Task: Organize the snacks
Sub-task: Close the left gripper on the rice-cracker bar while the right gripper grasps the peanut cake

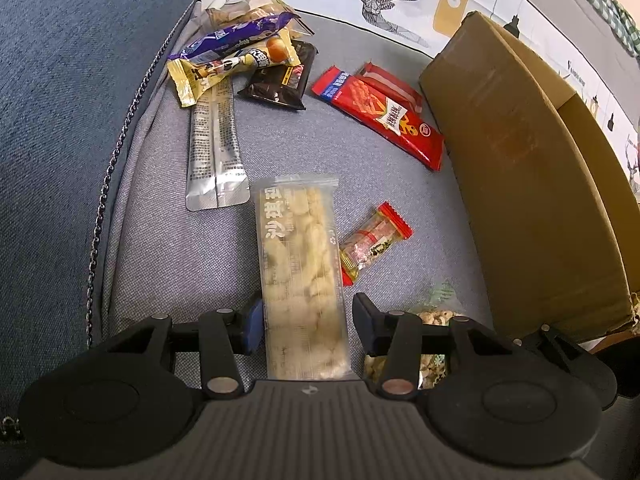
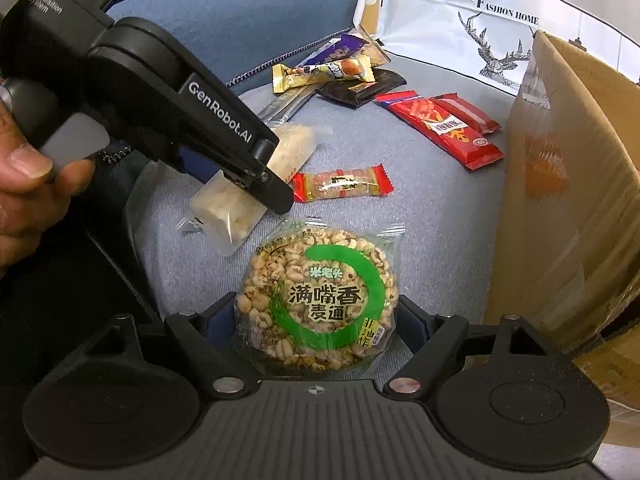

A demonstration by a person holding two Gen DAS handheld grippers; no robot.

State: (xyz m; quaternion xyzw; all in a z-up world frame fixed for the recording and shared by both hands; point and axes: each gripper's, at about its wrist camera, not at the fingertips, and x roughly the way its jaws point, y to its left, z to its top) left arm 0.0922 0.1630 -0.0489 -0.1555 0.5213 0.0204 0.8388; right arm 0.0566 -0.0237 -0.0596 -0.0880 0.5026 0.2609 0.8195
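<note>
A long clear pack of pale crisp bar [image 1: 300,264] lies on the grey sofa cushion [image 1: 168,248]. My left gripper [image 1: 306,320] is open astride its near end: the left pad meets the wrapper's edge, and a gap shows on the right. In the right wrist view one of its fingers [image 2: 276,196] hangs over the same bar [image 2: 224,216]. A round puffed-grain cake [image 2: 320,300] with a green ring label sits between the jaws of my right gripper [image 2: 316,320], whose pads lie against both sides of its wrapper. Part of that cake [image 1: 436,316] peeks out beside my left gripper.
An open cardboard box [image 1: 520,160] stands at the right. Two red packs [image 1: 384,116], a small red-ended candy [image 1: 372,244], a silver stick pack [image 1: 216,152] and a pile of several snacks [image 1: 240,56] lie on the cushion. A hand [image 2: 24,168] holds the left gripper.
</note>
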